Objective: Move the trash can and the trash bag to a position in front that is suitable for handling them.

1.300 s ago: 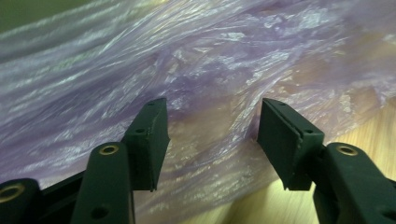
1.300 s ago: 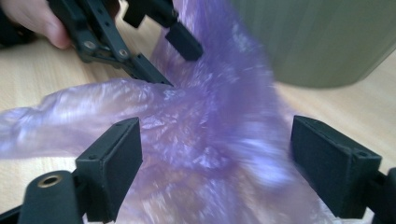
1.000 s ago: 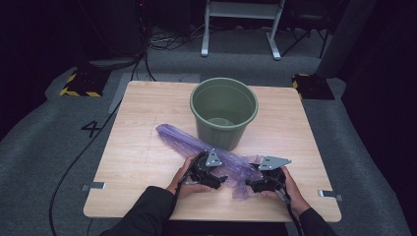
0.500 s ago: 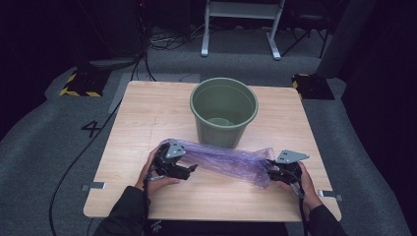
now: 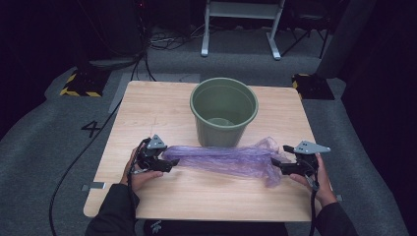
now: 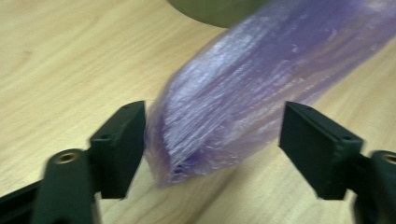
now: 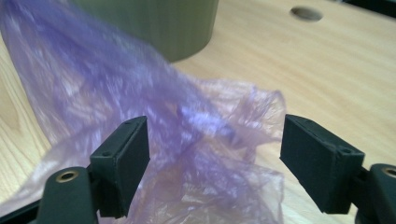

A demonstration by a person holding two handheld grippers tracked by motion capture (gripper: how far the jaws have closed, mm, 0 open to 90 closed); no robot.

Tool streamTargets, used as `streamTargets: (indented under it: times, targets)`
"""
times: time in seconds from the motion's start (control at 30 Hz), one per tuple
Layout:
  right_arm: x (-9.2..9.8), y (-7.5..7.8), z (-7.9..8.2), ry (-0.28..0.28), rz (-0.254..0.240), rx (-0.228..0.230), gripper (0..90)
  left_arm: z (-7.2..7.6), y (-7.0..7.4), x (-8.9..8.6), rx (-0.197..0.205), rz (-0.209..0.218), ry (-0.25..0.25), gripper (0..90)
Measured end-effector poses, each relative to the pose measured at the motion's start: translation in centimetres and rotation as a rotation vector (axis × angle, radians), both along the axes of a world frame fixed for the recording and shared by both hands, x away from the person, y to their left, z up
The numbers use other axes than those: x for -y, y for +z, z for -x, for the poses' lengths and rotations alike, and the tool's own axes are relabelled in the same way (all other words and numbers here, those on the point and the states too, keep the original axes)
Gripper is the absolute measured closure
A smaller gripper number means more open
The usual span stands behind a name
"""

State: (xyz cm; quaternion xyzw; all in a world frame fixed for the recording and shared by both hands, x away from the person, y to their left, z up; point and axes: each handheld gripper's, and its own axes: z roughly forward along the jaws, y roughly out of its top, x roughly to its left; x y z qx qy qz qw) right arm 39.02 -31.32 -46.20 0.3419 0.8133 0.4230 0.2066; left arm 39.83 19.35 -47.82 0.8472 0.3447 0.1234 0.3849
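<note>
Nearest, at the bottom edge of the high view: two dark sleeves and two hands, each holding a black gripper over a pale wooden table (image 5: 162, 103).

Left gripper (image 5: 167, 162) at one end of a purple plastic bag (image 5: 221, 159), right gripper (image 5: 276, 166) at the other. Jaws of both spread wide apart, nothing clamped. In the left gripper view, folded bag end (image 6: 224, 112) between the jaws, close against one jaw, a clear gap from the other. In the right gripper view, loose crumpled film (image 7: 205, 154) between the jaws, gripped by neither.

Bag lying stretched lengthwise across the table, flat and bunched, just in front of a green bucket (image 5: 223, 110); touching it or not, hard to tell. Bucket upright, open, near the table's middle.

Beyond the table: grey carpet, cables, a metal stand's legs.

Likely step: taking hold of the bag ends. Best done by closing squarely on the gathered plastic, low and centred, catching all layers, not one thin slippery edge.
</note>
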Motion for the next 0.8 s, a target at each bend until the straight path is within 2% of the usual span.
streamTargets:
  times: [0.07, 0.17, 0.2, 0.23, 0.27, 0.47, 0.5, 0.53, 0.57, 0.63, 0.7, 0.73, 0.77, 0.8]
  targets:
    - [0.4, 0.7, 0.4, -0.018, -0.010, 0.018, 24.1, 0.1, 0.0, 0.2, 0.000, 0.000, -0.016, 31.4]
    - [0.8, 1.6, 1.0, -0.027, -0.027, 0.028, 25.9, 0.2, 0.1, 0.3, -0.008, 0.008, -0.035, 34.6]
    - [0.8, 2.2, 1.5, -0.033, -0.032, 0.052, 27.8, 0.2, 0.0, 0.4, -0.010, 0.007, -0.039, 38.5]
    - [0.8, 2.6, 1.9, -0.035, -0.042, 0.064, 28.4, 0.2, 0.0, 0.5, -0.019, 0.009, -0.046, 38.6]
    - [0.4, 3.3, 2.9, -0.027, -0.041, 0.083, 28.5, 0.4, -0.1, 0.8, -0.037, 0.013, -0.071, 42.4]
    - [-1.3, 4.0, 5.3, 0.012, -0.036, 0.114, 32.1, 1.2, -0.6, 1.9, -0.032, -0.025, -0.101, 44.1]
    - [-2.3, 3.8, 6.1, 0.041, -0.052, 0.105, 34.0, 1.5, -0.7, 2.2, -0.039, -0.029, -0.116, 43.9]
    - [-2.3, 3.8, 6.1, 0.041, -0.052, 0.105, 34.0, 1.6, -0.9, 2.4, -0.044, -0.033, -0.121, 43.9]
    - [-3.4, 3.2, 6.5, 0.062, -0.045, 0.092, 36.3, 1.9, -1.0, 2.8, -0.033, -0.062, -0.120, 43.9]
    - [-4.4, 2.4, 6.8, 0.067, -0.036, 0.102, 43.7, 2.6, -1.1, 3.6, -0.027, -0.064, -0.140, 44.3]
    - [-4.9, 1.9, 6.8, 0.080, -0.031, 0.089, 45.1, 2.8, -1.1, 3.9, -0.026, -0.065, -0.147, 44.3]
    - [-5.4, 1.4, 6.8, 0.100, -0.016, 0.071, 47.3, 3.0, -1.1, 4.3, -0.025, -0.061, -0.161, 44.3]
    - [-6.0, 0.3, 6.4, 0.111, 0.001, 0.042, 55.6, 3.3, -1.1, 4.7, -0.021, -0.055, -0.171, 44.3]
    - [-6.2, -0.3, 6.0, 0.118, 0.001, 0.020, 58.1, 3.4, -1.1, 4.9, -0.019, -0.052, -0.175, 44.3]
